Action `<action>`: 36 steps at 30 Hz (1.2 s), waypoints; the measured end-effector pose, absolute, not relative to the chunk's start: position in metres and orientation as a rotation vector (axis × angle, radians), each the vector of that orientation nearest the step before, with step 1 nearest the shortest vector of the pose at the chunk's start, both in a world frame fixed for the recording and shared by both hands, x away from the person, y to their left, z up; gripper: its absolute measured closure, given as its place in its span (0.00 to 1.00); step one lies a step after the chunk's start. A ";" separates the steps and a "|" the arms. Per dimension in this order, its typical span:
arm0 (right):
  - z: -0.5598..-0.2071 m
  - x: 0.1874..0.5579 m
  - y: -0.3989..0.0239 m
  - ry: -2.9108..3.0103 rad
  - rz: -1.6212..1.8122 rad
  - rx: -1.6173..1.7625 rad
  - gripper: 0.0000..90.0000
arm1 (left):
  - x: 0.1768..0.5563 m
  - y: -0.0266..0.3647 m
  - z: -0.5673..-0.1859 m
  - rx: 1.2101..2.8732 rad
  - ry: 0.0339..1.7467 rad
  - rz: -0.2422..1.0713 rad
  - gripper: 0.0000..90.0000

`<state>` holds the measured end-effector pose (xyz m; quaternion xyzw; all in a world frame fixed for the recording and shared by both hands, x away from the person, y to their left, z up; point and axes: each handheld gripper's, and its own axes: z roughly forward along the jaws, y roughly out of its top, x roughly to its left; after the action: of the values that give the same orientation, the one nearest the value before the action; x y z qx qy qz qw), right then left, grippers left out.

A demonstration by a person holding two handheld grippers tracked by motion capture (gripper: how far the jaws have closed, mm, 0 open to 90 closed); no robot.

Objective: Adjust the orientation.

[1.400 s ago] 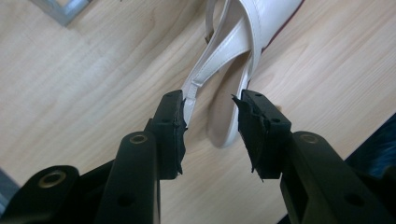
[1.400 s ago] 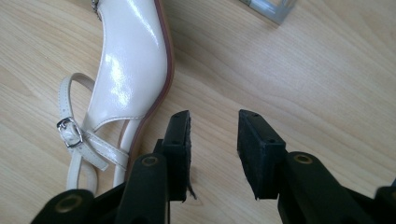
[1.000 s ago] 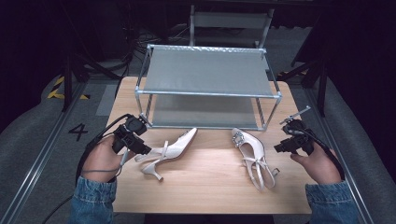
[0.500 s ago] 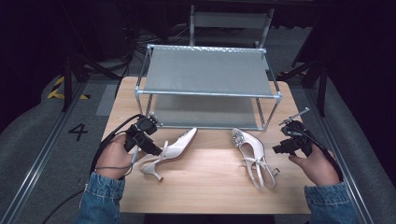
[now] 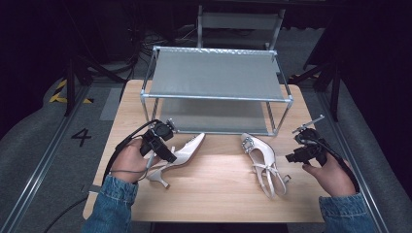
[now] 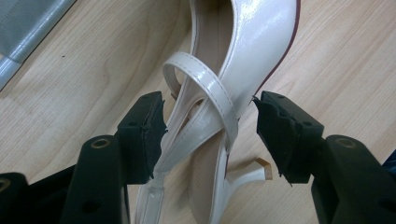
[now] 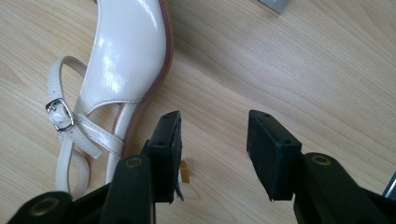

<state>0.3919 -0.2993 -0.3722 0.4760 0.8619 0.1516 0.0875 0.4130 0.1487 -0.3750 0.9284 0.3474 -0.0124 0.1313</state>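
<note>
the left tongs (image 6: 210, 135), jaws just opened, straddle the heel straps of the left glossy cream slingback shoe (image 6: 233, 60) lying on the wooden surface (image 5: 218, 194) without pressing it. the right tongs (image 7: 212, 154) stand apart over bare wood beside the right cream shoe (image 7: 126, 51). judged step: approach to grasp; next, close on the straps.

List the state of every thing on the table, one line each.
Left shoe: on its side, heel strap between the open left tongs, whose jaws have just been opening.
Right shoe: on its side, not held.
Right tongs: open, nothing between them, beside the right shoe.
Rack: upright, both shelves bare.
</note>
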 end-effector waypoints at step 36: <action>-0.378 0.393 -0.299 2.578 0.433 1.409 0.60 | 0.398 0.128 -0.364 2.810 0.922 0.134 0.91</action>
<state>0.3926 -0.2988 -0.3775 0.4729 0.8648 0.1452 0.0859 0.3979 0.1276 -0.3636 0.9453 0.3102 0.0450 0.0906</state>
